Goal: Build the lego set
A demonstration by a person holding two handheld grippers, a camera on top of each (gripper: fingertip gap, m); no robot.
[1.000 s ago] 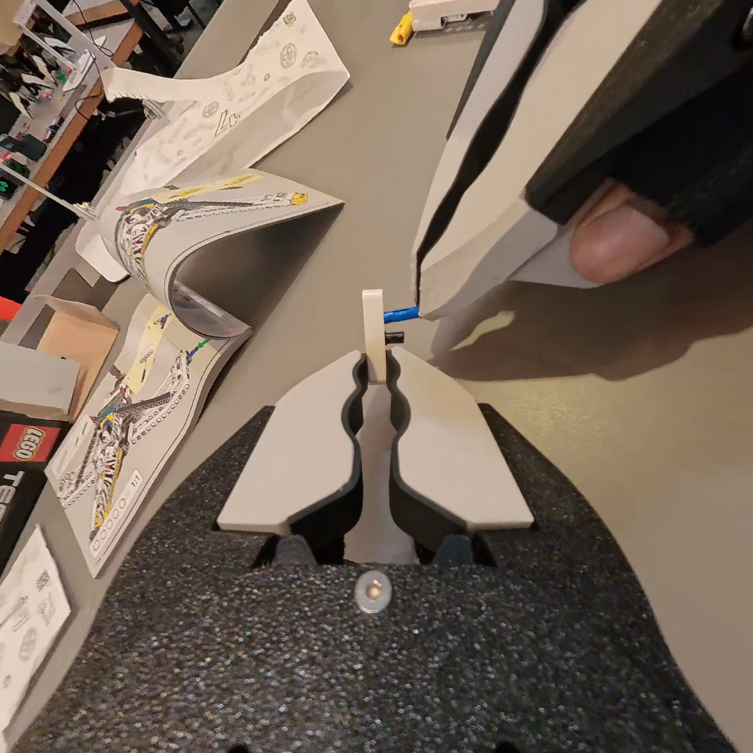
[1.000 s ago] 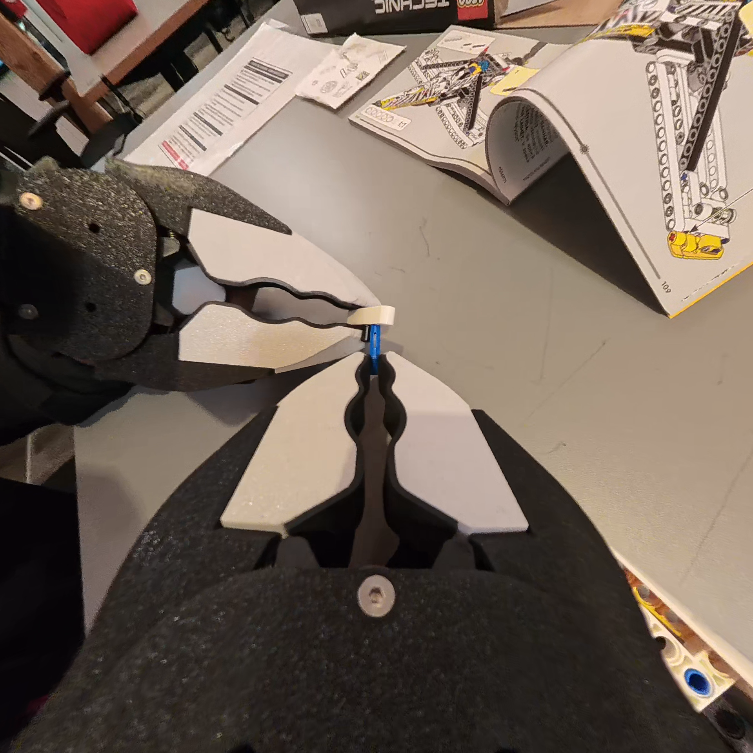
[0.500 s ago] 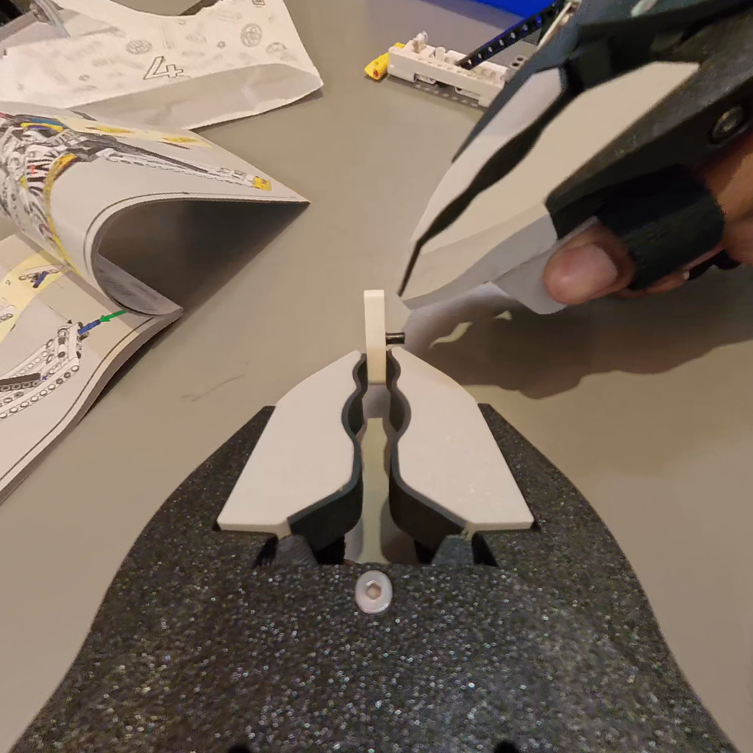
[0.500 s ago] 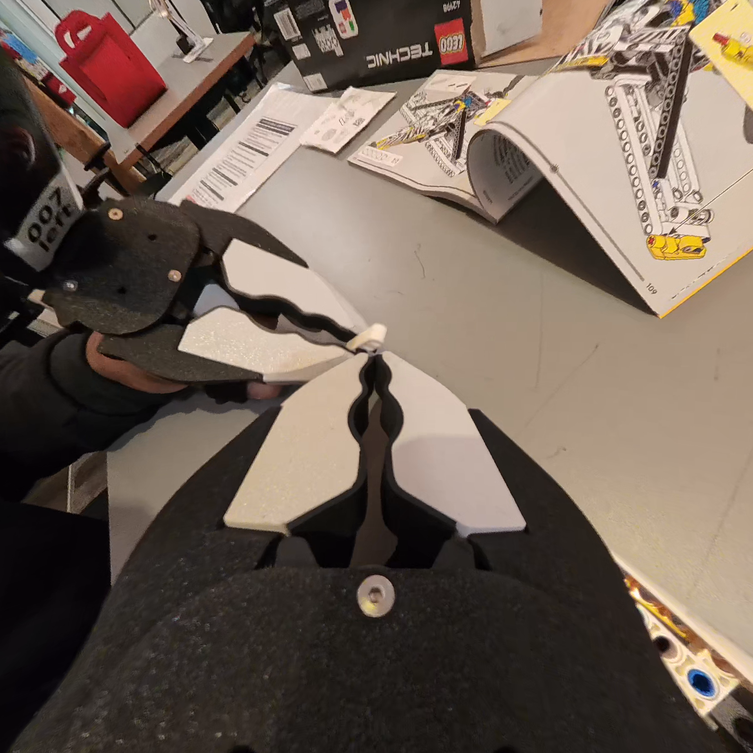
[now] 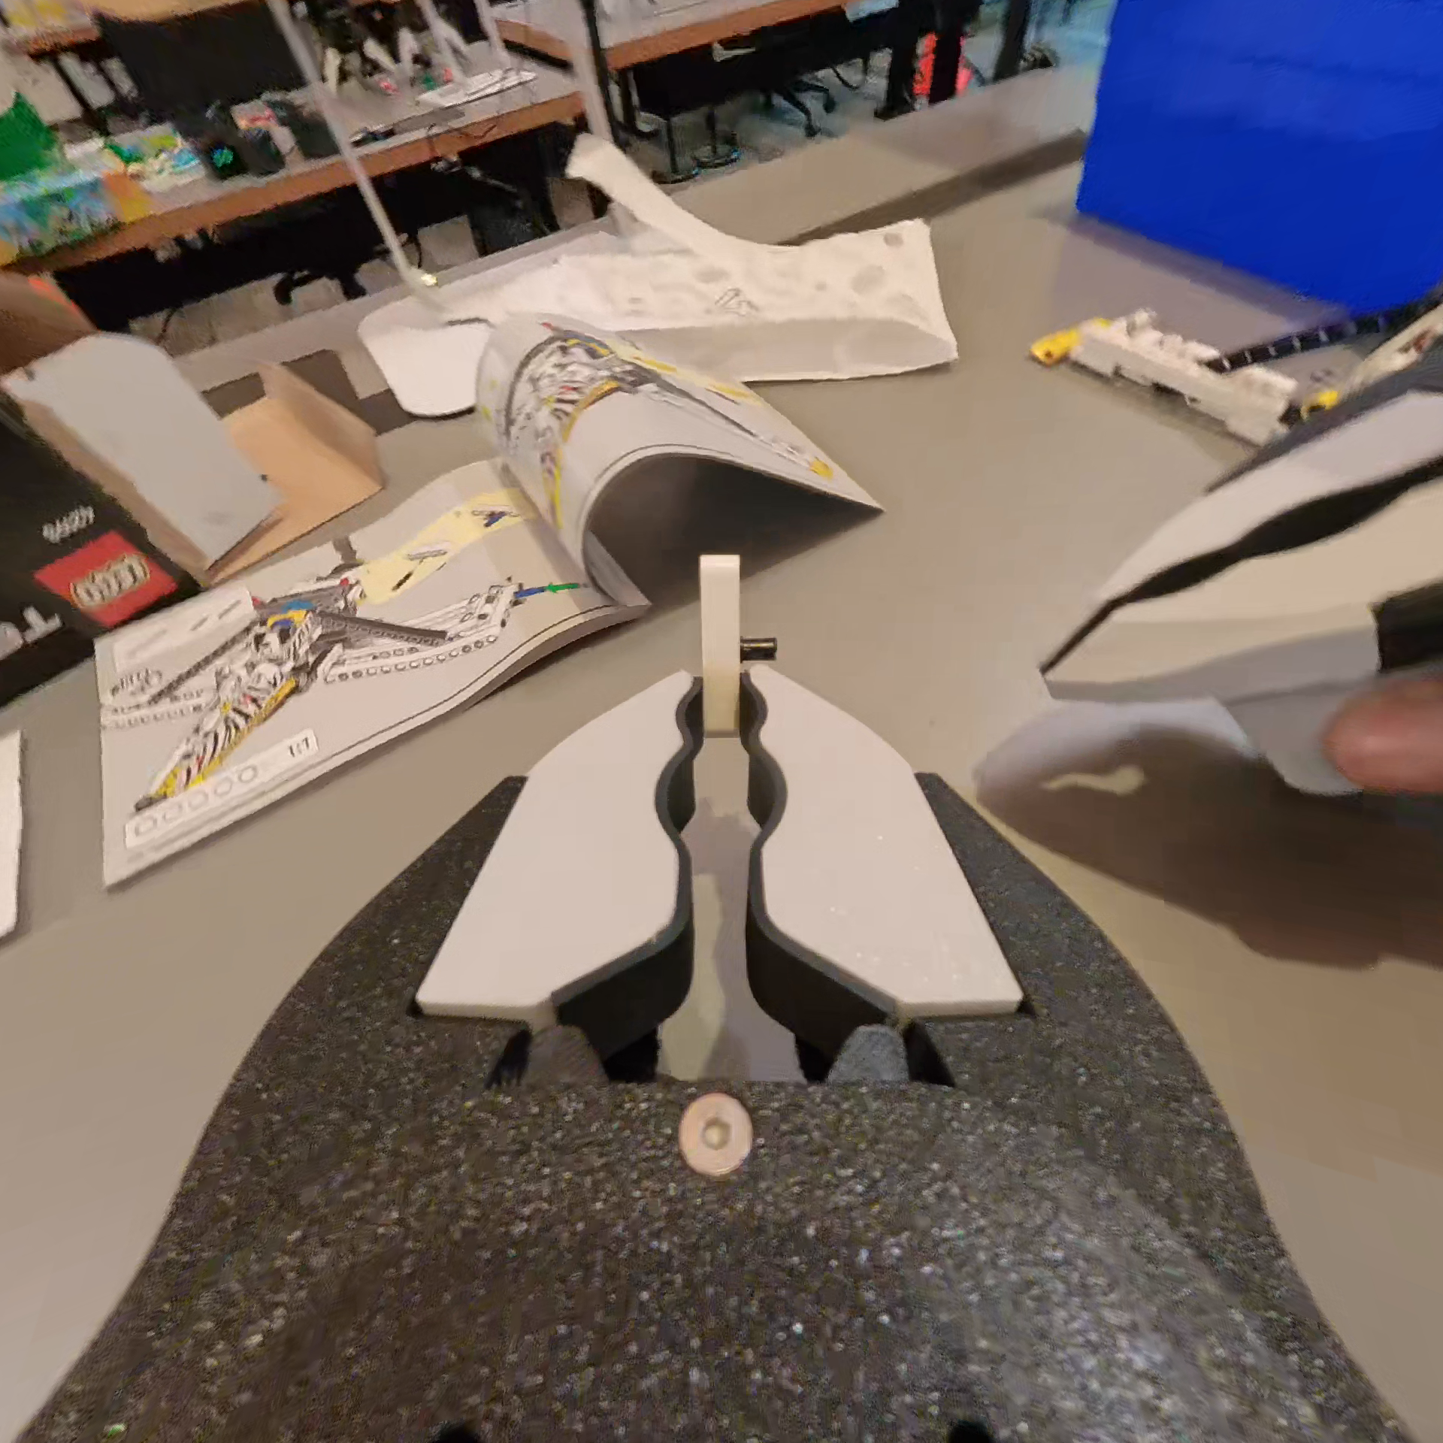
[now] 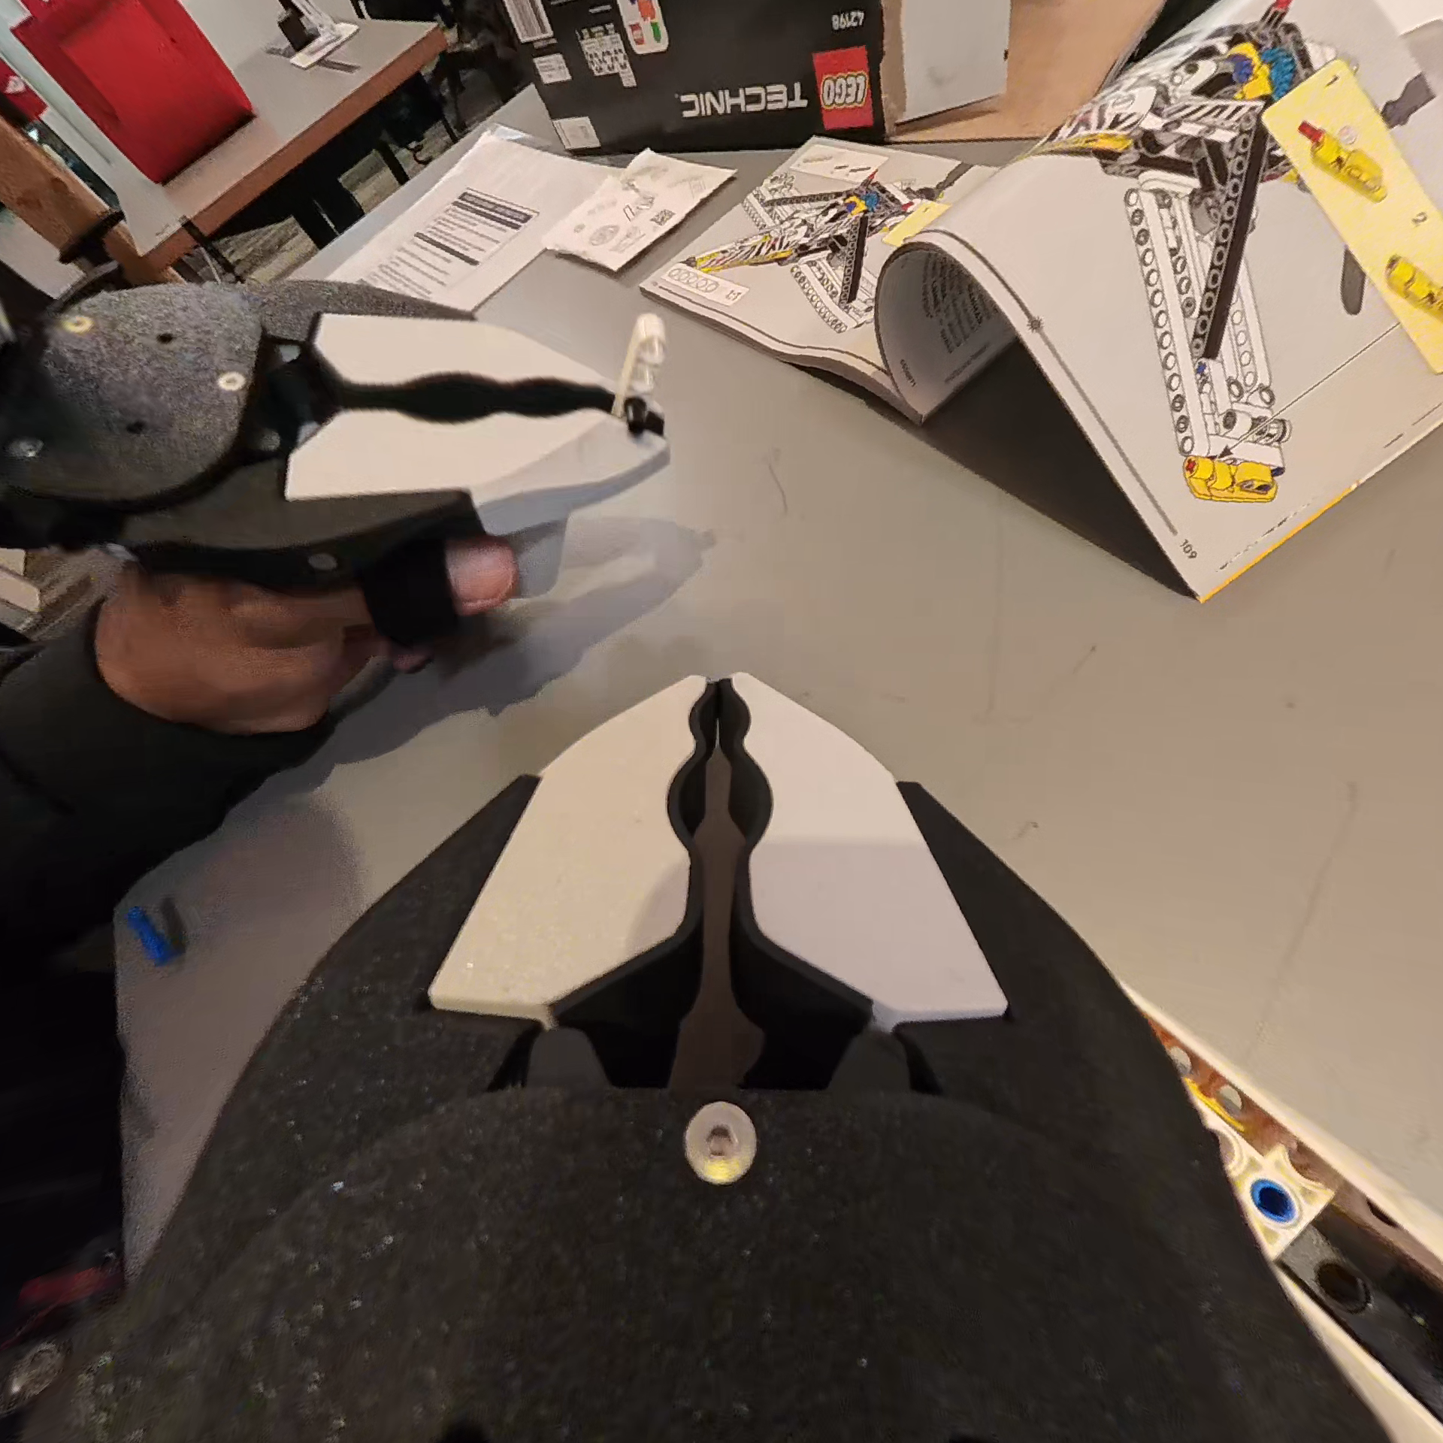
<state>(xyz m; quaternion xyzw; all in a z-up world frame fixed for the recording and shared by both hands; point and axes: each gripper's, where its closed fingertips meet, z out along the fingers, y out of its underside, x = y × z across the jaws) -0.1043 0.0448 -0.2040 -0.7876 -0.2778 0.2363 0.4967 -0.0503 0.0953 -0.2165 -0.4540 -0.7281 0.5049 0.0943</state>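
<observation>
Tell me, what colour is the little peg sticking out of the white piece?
Black. The peg juts sideways from the white piece; the left wrist view shows it best.

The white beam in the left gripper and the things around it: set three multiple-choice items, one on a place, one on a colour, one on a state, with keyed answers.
1. Where does the blue pin lie?
A. on the grey table
B. on the open instruction booklet
C. inside the black box

2. What colour is the pin sticking from the white beam?
A. red
B. black
C. yellow

3. How does the right gripper stand?
A. wide open
B. shut on the beam
C. shut, holding nothing

Answers: 1 A, it rests on the tabletop near the sleeve; 2 B, a dark stub juts sideways; 3 C, its fingertips meet with nothing between, while the left gripper clamps the beam.
</observation>
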